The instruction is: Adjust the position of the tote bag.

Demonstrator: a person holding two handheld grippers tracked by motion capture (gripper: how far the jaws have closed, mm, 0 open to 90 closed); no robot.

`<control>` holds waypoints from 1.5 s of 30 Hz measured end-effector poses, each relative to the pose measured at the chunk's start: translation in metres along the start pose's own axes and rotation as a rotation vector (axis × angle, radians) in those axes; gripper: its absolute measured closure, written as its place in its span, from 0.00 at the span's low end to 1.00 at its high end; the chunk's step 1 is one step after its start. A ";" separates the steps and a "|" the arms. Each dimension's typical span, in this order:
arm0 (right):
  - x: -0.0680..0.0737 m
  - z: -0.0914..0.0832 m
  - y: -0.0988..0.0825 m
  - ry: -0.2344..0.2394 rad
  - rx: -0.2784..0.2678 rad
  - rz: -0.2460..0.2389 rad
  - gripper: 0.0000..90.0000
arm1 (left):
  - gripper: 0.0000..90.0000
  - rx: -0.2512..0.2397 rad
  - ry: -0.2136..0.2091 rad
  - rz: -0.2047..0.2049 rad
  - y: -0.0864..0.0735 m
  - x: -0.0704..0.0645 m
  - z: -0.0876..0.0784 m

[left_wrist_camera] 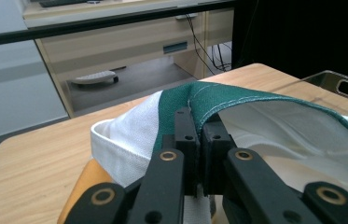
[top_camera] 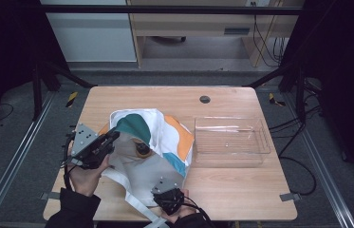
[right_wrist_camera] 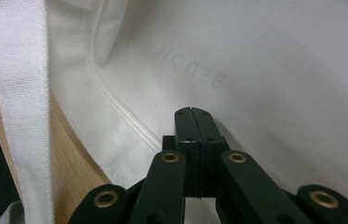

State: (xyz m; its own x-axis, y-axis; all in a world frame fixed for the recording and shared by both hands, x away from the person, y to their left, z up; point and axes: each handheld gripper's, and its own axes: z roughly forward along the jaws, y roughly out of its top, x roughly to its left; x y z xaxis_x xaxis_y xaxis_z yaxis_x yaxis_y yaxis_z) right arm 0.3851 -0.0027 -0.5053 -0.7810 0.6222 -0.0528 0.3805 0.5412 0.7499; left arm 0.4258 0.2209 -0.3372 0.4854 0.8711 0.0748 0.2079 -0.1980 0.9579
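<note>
One canvas bag (top_camera: 153,152) lies crumpled at the centre of the table (top_camera: 231,190) in the high view, white with teal, orange and grey patches, a white strap (top_camera: 136,205) trailing toward the lower edge. At centre left the left gripper (top_camera: 114,136) pinches the bag's teal rim, jaws clamped on the fabric and lifting it into a ridge. At lower centre the right gripper (top_camera: 165,192) rests on the white cloth with its jaws pressed together. A clear tray (top_camera: 260,142) sits to the right, just beside the bag.
</note>
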 end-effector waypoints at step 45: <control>-0.001 0.003 0.002 0.001 -0.003 0.004 1.00 | 0.97 0.065 0.095 -0.031 0.005 0.018 0.078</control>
State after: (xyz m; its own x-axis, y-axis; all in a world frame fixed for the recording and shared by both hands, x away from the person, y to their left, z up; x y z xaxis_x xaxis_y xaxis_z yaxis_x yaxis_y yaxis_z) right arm 0.3882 -0.0007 -0.5057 -0.7801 0.6237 -0.0494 0.3818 0.5372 0.7521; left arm 0.5021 0.2007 -0.3531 0.3961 0.9152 0.0745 0.2773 -0.1966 0.9405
